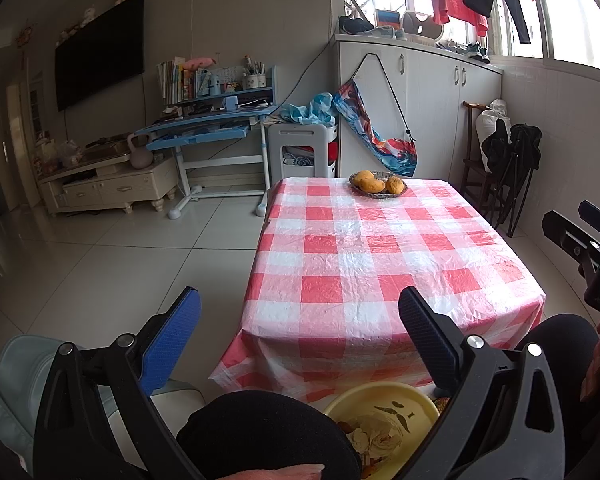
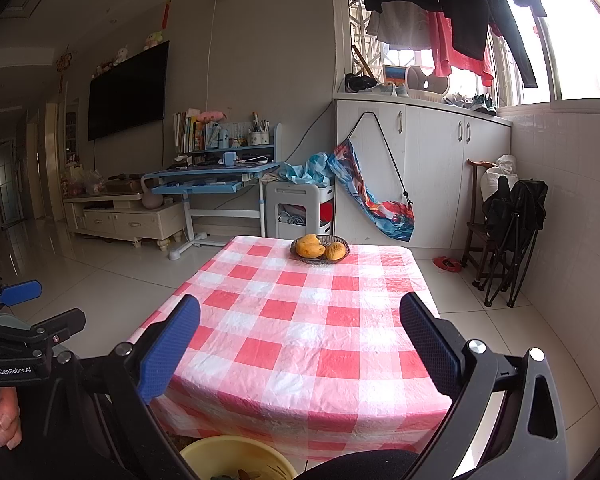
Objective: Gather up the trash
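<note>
Left gripper (image 1: 300, 332) wide, empty, above yellow bin (image 1: 384, 420) holding crumpled paper (image 1: 374, 436). Right gripper (image 2: 300, 336) wide, empty, over checkered tablecloth (image 2: 300, 340); mango basket (image 2: 320, 249) far end.

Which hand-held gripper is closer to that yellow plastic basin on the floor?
Left. The left hand-held gripper hovers almost over the yellow plastic basin; the right hand-held gripper sits off to its right.

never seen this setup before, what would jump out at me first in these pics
The red and white checked tablecloth fills the middle of both views, bare but for a shallow basket of mangoes at its far end. Nearest the cameras, below the table's front edge, sits a yellow bowl with crumpled scraps in it. The left gripper and right gripper hang open and empty.
</note>
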`<action>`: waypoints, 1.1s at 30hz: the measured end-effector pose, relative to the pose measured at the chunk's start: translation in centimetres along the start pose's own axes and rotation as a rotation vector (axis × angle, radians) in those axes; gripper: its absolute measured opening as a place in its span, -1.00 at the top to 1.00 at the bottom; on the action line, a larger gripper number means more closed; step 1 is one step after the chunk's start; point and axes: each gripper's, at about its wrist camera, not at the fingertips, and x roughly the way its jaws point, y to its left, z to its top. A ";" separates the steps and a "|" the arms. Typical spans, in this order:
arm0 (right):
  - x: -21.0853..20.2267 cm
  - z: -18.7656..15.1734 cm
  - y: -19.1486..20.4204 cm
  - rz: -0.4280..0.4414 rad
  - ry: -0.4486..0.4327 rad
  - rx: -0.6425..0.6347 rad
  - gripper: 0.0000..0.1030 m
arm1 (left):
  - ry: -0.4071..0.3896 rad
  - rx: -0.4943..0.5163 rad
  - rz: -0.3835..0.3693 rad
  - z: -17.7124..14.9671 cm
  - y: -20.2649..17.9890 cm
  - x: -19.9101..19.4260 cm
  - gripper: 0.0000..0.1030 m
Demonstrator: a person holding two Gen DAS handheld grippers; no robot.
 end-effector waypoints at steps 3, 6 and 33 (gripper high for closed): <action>0.0 0.0 0.0 0.000 0.000 0.000 -0.86 | 0.000 0.000 0.000 0.0 0.0 0.0 -0.85; 0.0 0.0 0.0 0.000 0.000 0.000 -0.86 | 0.000 0.000 0.000 0.0 0.0 0.0 -0.85; -0.7 -0.1 -1.5 -0.013 0.004 -0.007 -0.86 | 0.012 -0.003 0.021 -0.4 2.7 0.3 -0.85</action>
